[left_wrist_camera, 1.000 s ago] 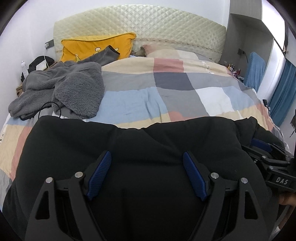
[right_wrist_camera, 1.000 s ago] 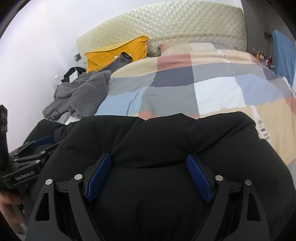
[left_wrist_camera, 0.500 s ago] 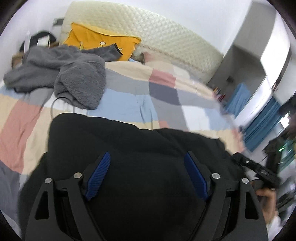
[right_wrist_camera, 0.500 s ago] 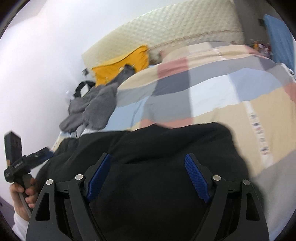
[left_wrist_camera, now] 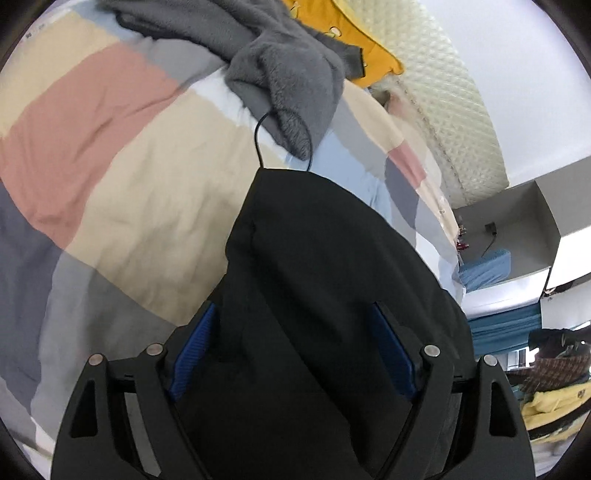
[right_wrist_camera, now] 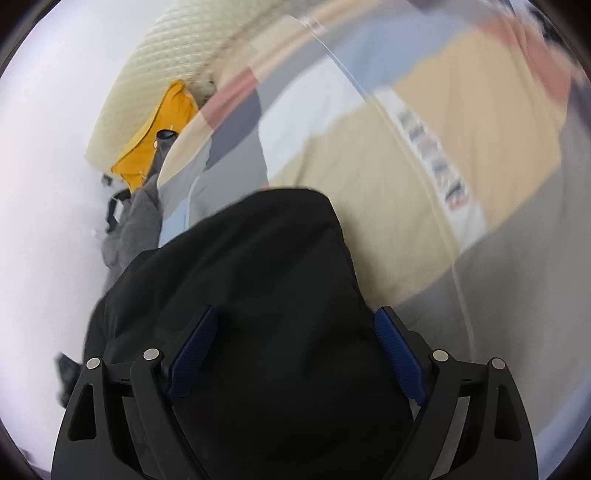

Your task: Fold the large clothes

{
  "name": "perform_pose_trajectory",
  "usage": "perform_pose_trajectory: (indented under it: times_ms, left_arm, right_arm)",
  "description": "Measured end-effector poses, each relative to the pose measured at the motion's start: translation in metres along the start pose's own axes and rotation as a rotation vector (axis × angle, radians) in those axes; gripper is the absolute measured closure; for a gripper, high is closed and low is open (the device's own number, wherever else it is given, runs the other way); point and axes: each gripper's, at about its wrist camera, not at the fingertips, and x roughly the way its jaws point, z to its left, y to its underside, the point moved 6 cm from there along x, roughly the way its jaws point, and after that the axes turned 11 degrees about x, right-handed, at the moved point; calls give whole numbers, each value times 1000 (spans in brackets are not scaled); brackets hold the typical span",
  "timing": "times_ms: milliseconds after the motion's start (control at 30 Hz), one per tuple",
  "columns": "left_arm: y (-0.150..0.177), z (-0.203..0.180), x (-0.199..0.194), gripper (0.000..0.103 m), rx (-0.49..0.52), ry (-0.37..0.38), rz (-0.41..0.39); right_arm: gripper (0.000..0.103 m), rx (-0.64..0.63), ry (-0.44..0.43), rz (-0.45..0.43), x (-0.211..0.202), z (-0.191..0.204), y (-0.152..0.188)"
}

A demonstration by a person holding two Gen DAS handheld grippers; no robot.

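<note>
A large black padded garment (left_wrist_camera: 325,288) fills the lower middle of the left wrist view and lies over the checked bedspread (left_wrist_camera: 110,147). My left gripper (left_wrist_camera: 295,350) stands wide, with the black fabric bunched between its blue pads (left_wrist_camera: 192,350). The same black garment (right_wrist_camera: 258,295) fills the right wrist view, which is tilted and blurred. My right gripper (right_wrist_camera: 295,350) also stands wide with the fabric between its blue pads (right_wrist_camera: 397,350). I cannot tell if either one grips the fabric.
A grey fleece garment (left_wrist_camera: 280,70) with a black cord lies beyond the black one, near a yellow pillow (left_wrist_camera: 343,26) and the quilted headboard (left_wrist_camera: 454,110). A shelf and blue curtain (left_wrist_camera: 498,328) are at the right. The bedspread (right_wrist_camera: 443,166) stretches right.
Both grippers have rolled and swung apart, the left tilting one way and the right the other. The black garment now looks narrower and drawn up between each pair of fingers.
</note>
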Motion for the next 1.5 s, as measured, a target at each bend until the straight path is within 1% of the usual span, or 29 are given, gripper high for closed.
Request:
perform_pose_trajectory:
  times_ms: [67, 100, 133, 167, 200, 233, 267, 300, 333, 367, 400, 433, 467, 567, 700, 767, 833, 867, 933, 967, 1100, 1200, 1267, 1333, 1400, 1433, 1500]
  left_arm:
    - [2, -4, 2, 22, -1, 20, -3]
    - [2, -4, 1, 22, -2, 45, -5]
    - [2, -7, 1, 24, 2, 76, -6]
    - [4, -12, 3, 27, 14, 91, -3]
    - [4, -11, 0, 30, 23, 91, -3]
    - [4, -13, 0, 36, 33, 88, -7]
    - [4, -15, 0, 47, 40, 93, -13]
    - [3, -15, -1, 55, 39, 99, -19]
    - [1, -15, -3, 69, 35, 98, -33]
    - [-1, -14, -6, 84, 32, 97, -54]
    - [-4, -15, -11, 89, 31, 106, -94]
    - [-8, -17, -17, 95, 34, 118, -133]
    - [-11, -20, -21, 98, 38, 121, -159]
    - [-23, -35, -37, 99, 84, 114, -229]
    - [-44, -53, -56, 99, 116, 154, -337]
    - [-53, -59, -65, 99, 140, 160, -375]
    - [-60, -60, -65, 99, 158, 157, -393]
    - [-63, -59, -63, 99, 165, 144, -394]
    - [-68, -52, -50, 99, 160, 111, -374]
    - [-71, -45, -40, 99, 142, 87, -344]
    - [-71, -31, -16, 99, 123, 19, -269]
    - [-64, -20, -3, 99, 117, -7, -228]
    - [-58, -11, 7, 99, 91, 5, -190]
    - [-53, 0, 16, 98, 54, 27, -146]
    - [-49, 3, 15, 98, 29, 54, -132]
    - [-47, 2, 11, 97, 32, 54, -135]
    - [-43, -3, 3, 93, 75, 20, -141]
  right_arm:
    - [16, 12, -54, 35, 5, 0, 3]
    - [18, -5, -62, 35, 4, 3, 5]
    - [23, -33, -76, 36, 3, 9, 8]
    - [28, -62, -97, 45, 2, 18, 12]
    - [37, -93, -119, 56, 2, 28, 16]
    - [52, -128, -124, 51, 0, 37, 20]
    - [61, -171, -103, 26, -2, 44, 23]
    - [76, -200, -82, -1, -5, 50, 25]
    - [86, -219, -73, -25, -9, 54, 25]
    - [89, -230, -83, -51, -15, 59, 25]
    - [92, -235, -91, -66, -19, 62, 23]
    - [94, -245, -96, -83, -24, 67, 21]
    - [94, -256, -103, -105, -31, 74, 19]
    - [96, -258, -144, -149, -48, 89, 8]
    - [96, -280, -197, -205, -66, 113, -7]
    - [96, -272, -221, -227, -69, 120, -15]
    - [96, -265, -218, -253, -66, 123, -27]
    - [96, -258, -192, -263, -60, 120, -34]
    - [96, -236, -140, -249, -45, 110, -42]
    - [96, -230, -104, -235, -35, 104, -45]
    - [97, -255, 13, -210, -9, 84, -47]
    - [97, -249, 68, -190, 4, 70, -45]
    - [97, -262, 117, -179, 13, 62, -39]
    - [97, -239, 126, -157, 20, 53, -37]
    - [97, -230, 123, -149, 19, 49, -37]
    - [96, -231, 121, -153, 17, 49, -36]
    - [94, -235, 124, -168, 10, 51, -33]
